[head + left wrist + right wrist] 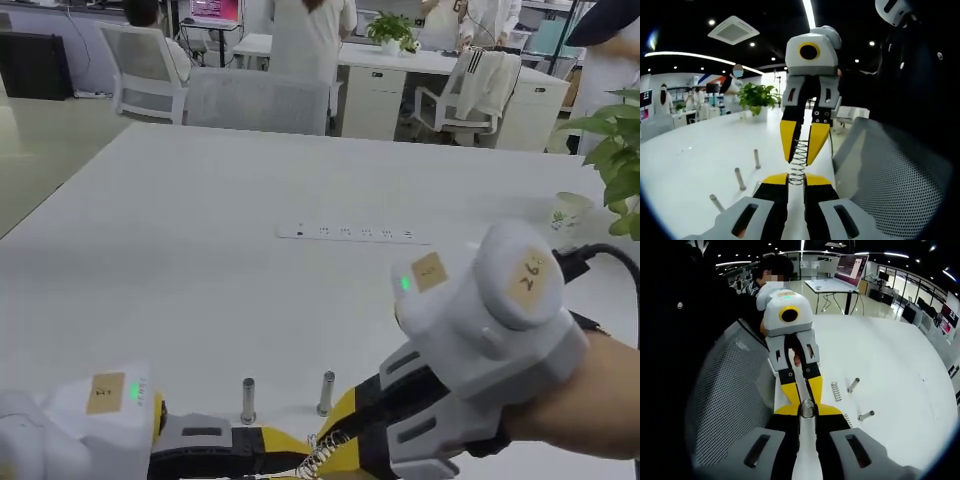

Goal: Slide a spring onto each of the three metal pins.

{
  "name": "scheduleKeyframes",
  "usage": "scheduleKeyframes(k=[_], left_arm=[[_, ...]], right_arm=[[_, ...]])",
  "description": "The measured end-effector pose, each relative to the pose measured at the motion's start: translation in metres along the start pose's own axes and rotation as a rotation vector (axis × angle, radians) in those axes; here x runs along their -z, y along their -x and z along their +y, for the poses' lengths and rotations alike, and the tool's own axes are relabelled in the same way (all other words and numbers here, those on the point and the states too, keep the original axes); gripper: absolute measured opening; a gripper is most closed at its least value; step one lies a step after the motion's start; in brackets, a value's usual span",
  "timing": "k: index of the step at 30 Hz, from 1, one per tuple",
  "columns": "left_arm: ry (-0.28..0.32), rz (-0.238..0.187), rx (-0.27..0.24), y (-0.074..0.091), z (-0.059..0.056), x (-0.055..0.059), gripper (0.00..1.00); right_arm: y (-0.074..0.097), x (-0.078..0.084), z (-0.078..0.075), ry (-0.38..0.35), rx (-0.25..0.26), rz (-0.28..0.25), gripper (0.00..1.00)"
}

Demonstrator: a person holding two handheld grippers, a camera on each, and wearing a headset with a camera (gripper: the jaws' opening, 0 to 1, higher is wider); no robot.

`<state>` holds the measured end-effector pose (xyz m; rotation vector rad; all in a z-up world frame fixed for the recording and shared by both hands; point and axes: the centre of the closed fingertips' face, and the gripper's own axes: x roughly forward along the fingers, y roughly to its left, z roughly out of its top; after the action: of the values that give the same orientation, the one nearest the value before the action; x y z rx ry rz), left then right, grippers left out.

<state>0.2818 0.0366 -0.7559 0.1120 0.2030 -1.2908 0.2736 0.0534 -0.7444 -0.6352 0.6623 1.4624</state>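
A coil spring (322, 455) (798, 162) hangs between two yellow-tipped grippers that meet tip to tip above the white table's near edge. My left gripper (298, 452) (796, 178) is shut on one end. My right gripper (338, 432) (807, 410) is shut on the other end, where the spring's coil (807, 409) shows between its jaws. In the left gripper view three upright metal pins (757, 159) (740, 178) (716, 202) stand bare, left of the grippers. Two pins (248, 398) (326, 392) stand just beyond the jaws in the head view. A loose spring (836, 391) lies on the table beside a pin (853, 385).
A power strip (345, 233) is set into the white table (200, 250) at mid-depth. A small cup (570, 210) and a leafy plant (615, 150) sit at the right edge. A grey mesh chair (885, 175) is close behind the near edge. Chairs, desks and people fill the background.
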Motion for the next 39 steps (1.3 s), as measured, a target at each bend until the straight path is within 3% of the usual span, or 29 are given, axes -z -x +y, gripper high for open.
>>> scheduleKeyframes(k=[4,8,18,39], left_arm=[[0.001,-0.006,-0.003,0.0,0.001,-0.001,0.04],[0.007,-0.008,-0.009,-0.001,0.002,-0.001,0.13],[0.031,-0.017,-0.044,0.005,0.009,0.0,0.25],[0.056,-0.014,-0.161,0.028,0.026,0.006,0.47]], right_arm=[[0.001,0.0,-0.001,-0.003,0.003,0.0,0.08],[0.001,0.003,-0.004,-0.002,0.014,0.019,0.08],[0.008,0.013,-0.014,-0.017,0.048,0.052,0.08],[0.049,0.044,-0.055,-0.095,0.192,0.139,0.08]])
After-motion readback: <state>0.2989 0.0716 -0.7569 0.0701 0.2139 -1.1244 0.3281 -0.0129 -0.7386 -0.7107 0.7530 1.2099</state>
